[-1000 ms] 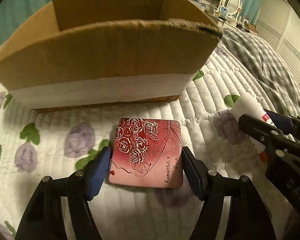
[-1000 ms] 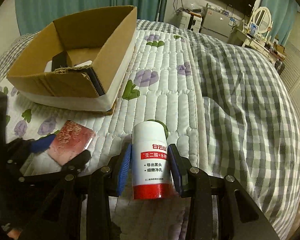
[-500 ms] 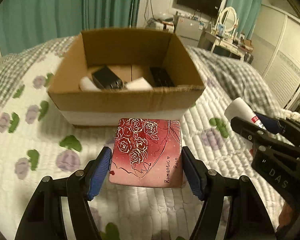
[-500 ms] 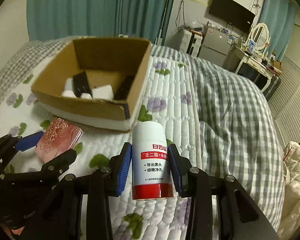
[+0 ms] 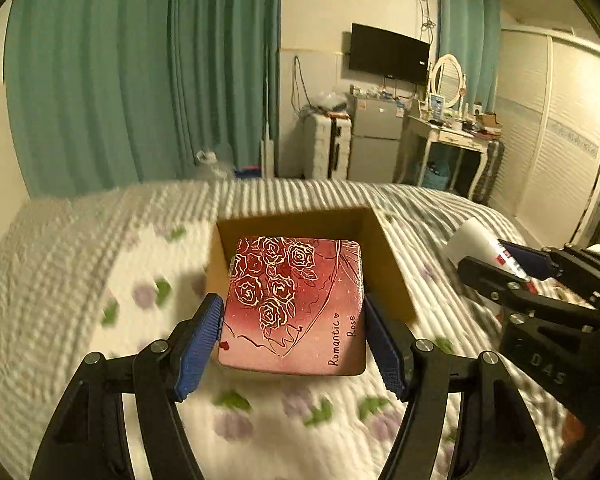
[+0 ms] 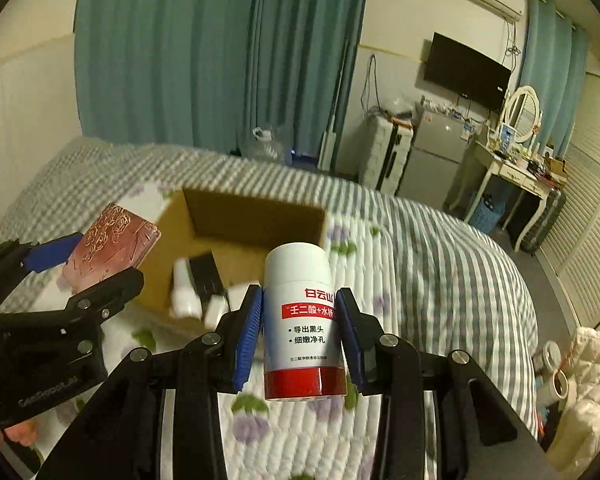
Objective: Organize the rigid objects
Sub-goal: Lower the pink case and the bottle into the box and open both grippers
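My left gripper (image 5: 294, 320) is shut on a flat red tin with gold roses (image 5: 296, 304) and holds it in the air in front of the open cardboard box (image 5: 388, 268). My right gripper (image 6: 302, 322) is shut on a white bottle with a red base and Chinese label (image 6: 302, 320), held high above the bed. The box (image 6: 256, 216) lies below and ahead in the right wrist view, with small white and black items (image 6: 198, 284) inside. The tin (image 6: 112, 244) and left gripper (image 6: 80, 264) show at the left there. The bottle (image 5: 480, 244) shows at the right of the left wrist view.
The box sits on a bed with a floral quilt (image 5: 80, 280) and a grey checked blanket (image 6: 440, 248). Teal curtains (image 5: 140, 72), a wall TV (image 5: 388, 58), a small fridge (image 5: 374, 140) and a dressing table (image 5: 448, 140) stand beyond the bed.
Both grippers have risen well above the bed with their objects. The box now looks smaller and lower, and the room beyond has come into view.
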